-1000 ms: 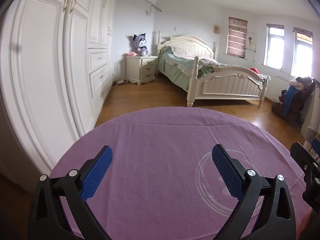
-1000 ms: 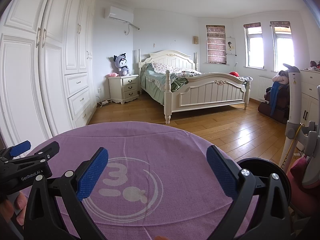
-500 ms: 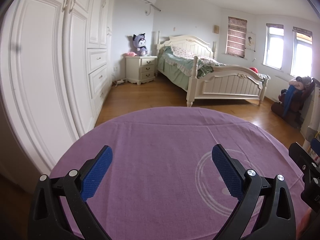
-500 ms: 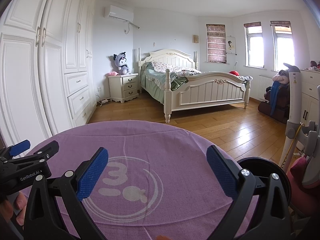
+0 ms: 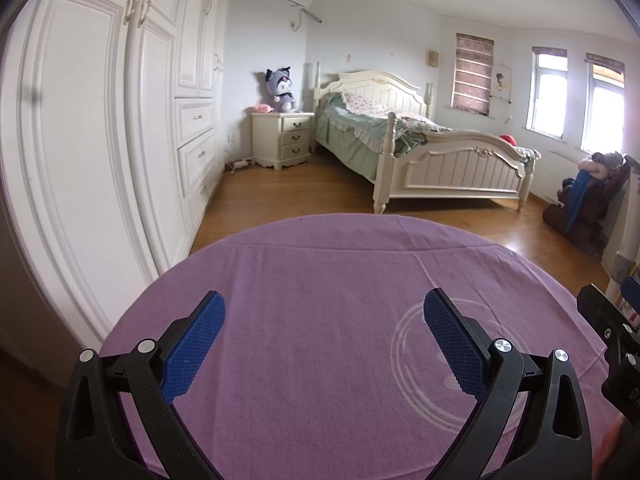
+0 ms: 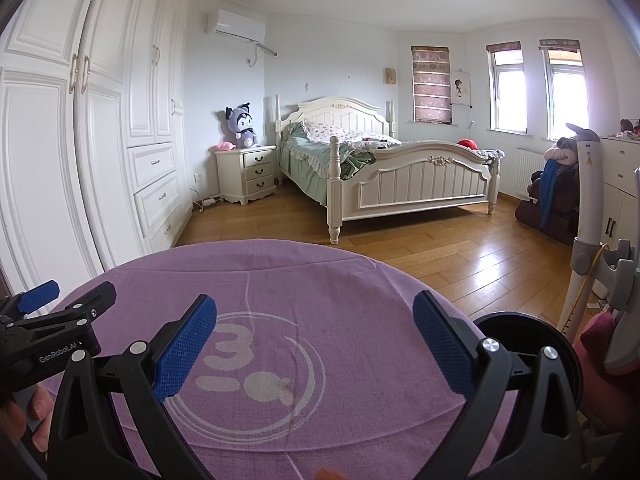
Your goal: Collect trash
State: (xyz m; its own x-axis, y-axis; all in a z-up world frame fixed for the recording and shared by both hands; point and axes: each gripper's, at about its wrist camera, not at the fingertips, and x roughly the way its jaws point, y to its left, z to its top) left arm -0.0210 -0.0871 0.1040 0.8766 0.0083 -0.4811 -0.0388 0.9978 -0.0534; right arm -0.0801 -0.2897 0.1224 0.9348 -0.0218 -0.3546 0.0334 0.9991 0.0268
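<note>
Purple cloth [image 5: 320, 320] on the counter is unchanged, no trash is seen, and left gripper [image 5: 322, 332] and right gripper [image 6: 314, 336] remain spread apart, empty.

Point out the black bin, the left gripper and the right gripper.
black bin [image 6: 520, 322]: right wrist view, far rim.
left gripper [image 5: 324, 340]: left wrist view, between fingertips.
right gripper [image 6: 316, 340]: right wrist view, between fingertips.

1. The round worktop wears a purple woven cloth [image 6: 360, 320], matt and slightly creased, with a faded white print.
2. Both the left hand-held gripper [image 5: 322, 340] and the right hand-held gripper [image 6: 316, 344] look like matt black plastic, with blue textured rubbery pads [image 5: 196, 344] and shiny metal screws.
3. Glossy honey-coloured wood plank floor [image 6: 460, 252].
4. White painted panelled wardrobe [image 5: 100, 140], smooth satin finish.
</note>
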